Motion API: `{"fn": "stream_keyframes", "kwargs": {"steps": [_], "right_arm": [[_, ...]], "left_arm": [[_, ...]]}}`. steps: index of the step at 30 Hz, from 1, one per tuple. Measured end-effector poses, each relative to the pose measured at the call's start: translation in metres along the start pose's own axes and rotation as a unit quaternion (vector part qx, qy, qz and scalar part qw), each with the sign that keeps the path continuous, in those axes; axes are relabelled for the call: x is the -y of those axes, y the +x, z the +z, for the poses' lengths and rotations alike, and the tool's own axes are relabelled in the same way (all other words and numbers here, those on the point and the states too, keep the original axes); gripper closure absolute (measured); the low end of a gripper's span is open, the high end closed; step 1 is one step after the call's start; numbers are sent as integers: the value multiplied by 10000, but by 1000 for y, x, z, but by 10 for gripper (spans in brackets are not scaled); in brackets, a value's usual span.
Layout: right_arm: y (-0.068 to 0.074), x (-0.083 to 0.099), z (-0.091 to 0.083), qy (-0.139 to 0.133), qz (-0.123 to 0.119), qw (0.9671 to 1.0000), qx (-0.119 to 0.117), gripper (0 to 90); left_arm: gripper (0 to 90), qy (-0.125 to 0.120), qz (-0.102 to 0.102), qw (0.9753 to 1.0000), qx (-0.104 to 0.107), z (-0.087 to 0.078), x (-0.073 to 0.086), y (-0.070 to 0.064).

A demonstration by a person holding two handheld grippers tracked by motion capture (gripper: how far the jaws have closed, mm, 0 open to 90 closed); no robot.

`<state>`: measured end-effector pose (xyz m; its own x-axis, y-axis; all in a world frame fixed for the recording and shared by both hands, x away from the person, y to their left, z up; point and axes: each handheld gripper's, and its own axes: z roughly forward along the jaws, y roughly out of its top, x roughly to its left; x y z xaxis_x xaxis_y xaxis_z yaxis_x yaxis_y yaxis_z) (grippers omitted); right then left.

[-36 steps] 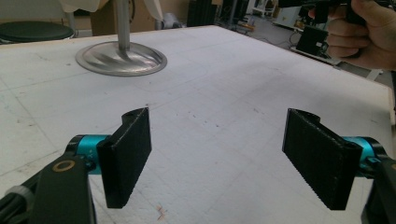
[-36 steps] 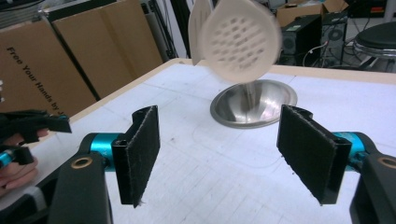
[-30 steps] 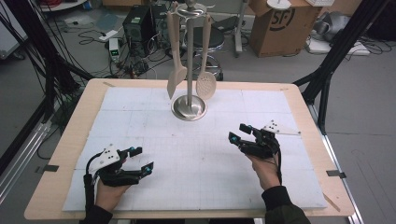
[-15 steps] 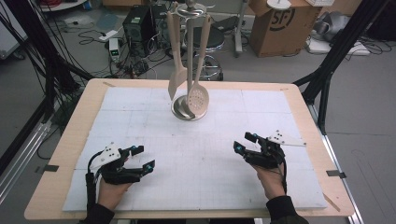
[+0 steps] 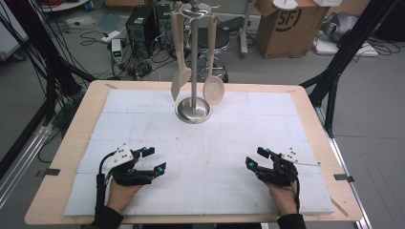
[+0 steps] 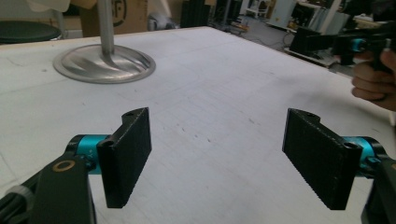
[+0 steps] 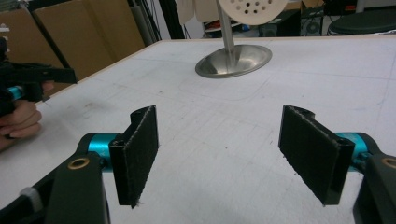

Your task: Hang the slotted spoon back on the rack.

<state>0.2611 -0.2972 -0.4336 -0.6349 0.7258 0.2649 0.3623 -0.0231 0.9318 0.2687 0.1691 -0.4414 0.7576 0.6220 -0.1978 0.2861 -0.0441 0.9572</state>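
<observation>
A steel utensil stand (image 5: pixel 193 109) with a round base sits at the far middle of the white mat. A pale wooden spatula (image 5: pixel 180 76) and a perforated spoon (image 5: pixel 214 88) hang from it. My left gripper (image 5: pixel 155 159) rests near the front left, open and holding nothing. My right gripper (image 5: pixel 254 157) rests near the front right, also open with nothing in it. In the left gripper view the jaws (image 6: pixel 217 154) stand wide apart over bare mat, the stand's base (image 6: pixel 103 65) far ahead. In the right gripper view the jaws (image 7: pixel 219 149) gape toward the base (image 7: pixel 233 60) and spoon (image 7: pixel 252 9).
The mat (image 5: pixel 205 143) covers most of the wooden table (image 5: pixel 71 143). Beyond the far edge are a cardboard box (image 5: pixel 282 24), a stool (image 5: pixel 215 40) and floor cables (image 5: pixel 124 62). Black frame legs (image 5: pixel 334 62) stand at both sides.
My right gripper has drawn back toward the near edge and settled lower. The perforated spoon has swung on its hook. The left gripper has barely moved.
</observation>
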Motion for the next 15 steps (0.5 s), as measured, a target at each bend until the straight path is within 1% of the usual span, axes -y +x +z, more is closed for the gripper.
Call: {"fn": "stream_keyframes", "kwargs": {"steps": [1,2,3,5,8,10,12,13,15], "right_arm": [[0,-1,-1,-42,13,10000,-22,280],[1,-2,-2,-61,-2,10000,-53,280],[2,-2,-3,-64,-52,10000,-46,280],[2,-2,-6,-52,-18,10000,-66,280],[-4,0,-8,-77,-14,10000,3,280],[-8,2,-8,-61,57,10000,-1,279],[-9,4,-7,-27,141,9999,-71,279],[-10,4,-6,-15,118,9999,-58,277],[-10,4,-7,-65,141,9999,-51,277]], "left_arm": [[244,-12,-36,10000,26,3,1,0],[243,37,-25,10000,35,6,2,-1],[244,85,28,9999,64,8,2,-3],[243,62,91,9999,83,10,1,-5],[244,-21,48,10000,19,8,0,-3],[243,-58,-46,10000,-29,7,0,1],[243,-45,-40,9999,-88,8,0,4],[243,-66,-94,9999,-89,8,0,5],[243,-77,-58,9999,-90,7,0,5]]}}
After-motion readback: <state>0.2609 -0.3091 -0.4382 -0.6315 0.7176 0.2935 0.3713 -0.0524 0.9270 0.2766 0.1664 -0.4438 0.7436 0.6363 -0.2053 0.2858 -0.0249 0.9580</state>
